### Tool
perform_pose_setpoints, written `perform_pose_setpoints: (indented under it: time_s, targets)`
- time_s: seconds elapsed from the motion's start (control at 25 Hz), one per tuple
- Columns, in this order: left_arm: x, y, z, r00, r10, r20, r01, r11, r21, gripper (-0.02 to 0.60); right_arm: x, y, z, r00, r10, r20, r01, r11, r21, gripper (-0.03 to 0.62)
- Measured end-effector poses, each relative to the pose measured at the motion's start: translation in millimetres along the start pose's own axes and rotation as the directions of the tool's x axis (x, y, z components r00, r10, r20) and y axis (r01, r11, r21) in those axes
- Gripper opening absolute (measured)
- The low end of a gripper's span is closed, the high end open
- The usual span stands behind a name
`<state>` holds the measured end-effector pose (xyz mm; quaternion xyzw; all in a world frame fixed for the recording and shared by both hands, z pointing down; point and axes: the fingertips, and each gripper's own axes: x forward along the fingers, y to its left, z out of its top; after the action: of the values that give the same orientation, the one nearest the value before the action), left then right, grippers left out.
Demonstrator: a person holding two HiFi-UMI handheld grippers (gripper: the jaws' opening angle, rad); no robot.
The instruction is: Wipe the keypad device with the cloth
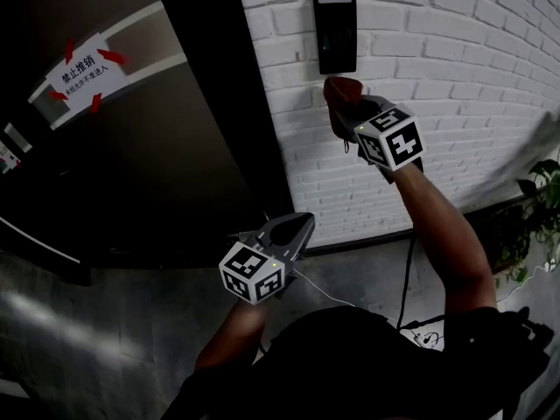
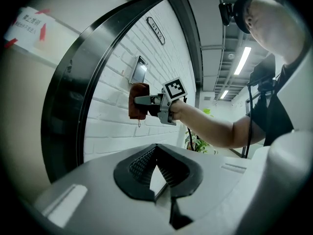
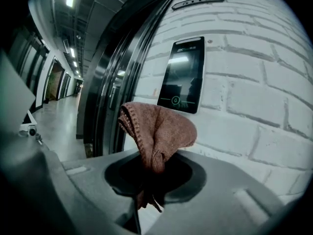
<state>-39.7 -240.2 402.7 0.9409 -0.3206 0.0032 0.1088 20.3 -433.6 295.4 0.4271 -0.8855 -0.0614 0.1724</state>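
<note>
A black keypad device hangs on the white brick wall; its dark glossy screen fills the upper middle of the right gripper view. My right gripper is raised just below the device, shut on a bunched reddish-brown cloth. The cloth sits a little under the device, apart from it. From the left gripper view I see the cloth held near the wall under the keypad device. My left gripper hangs low by the dark door frame, jaws closed with nothing between them.
A dark metal door with a white warning sticker stands left of the wall. A potted plant is at the right. A black cable hangs down to the grey floor. A corridor runs off to the left.
</note>
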Motion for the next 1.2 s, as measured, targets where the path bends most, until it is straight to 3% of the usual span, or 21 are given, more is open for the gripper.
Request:
perform_pose_setpoints:
  time_s: [0.24, 0.44, 0.64, 0.84, 1.2]
  targets:
    - [-1, -2, -2, 1.000, -0.004, -0.012, 0.004, 1.000, 0.003, 0.017, -34, -3, 53, 0.991, -0.029, 0.132, 0.036, 0.998, -0.048, 0.068]
    - [-4, -3, 0, 1.000, 0.003, -0.005, -0.003, 1.000, 0.008, 0.017, -70, -25, 142, 0.946, -0.090, 0.312, 0.123, 0.989, -0.087, 0.069]
    - [-10, -1, -1, 1.000, 0.021, 0.003, -0.021, 1.000, 0.004, 0.017, -75, -43, 201, 0.925, -0.113, 0.363, 0.155, 0.984, -0.087, 0.069]
    - [-15, 1, -1, 0.999, 0.037, 0.012, -0.037, 0.999, -0.001, 0.017, -64, -56, 220, 0.925, -0.140, 0.354, 0.182, 0.979, -0.088, 0.067]
    - [-16, 4, -1, 0.999, 0.048, 0.017, -0.048, 0.999, -0.010, 0.017, -51, -55, 207, 0.930, -0.144, 0.337, 0.185, 0.979, -0.092, 0.067]
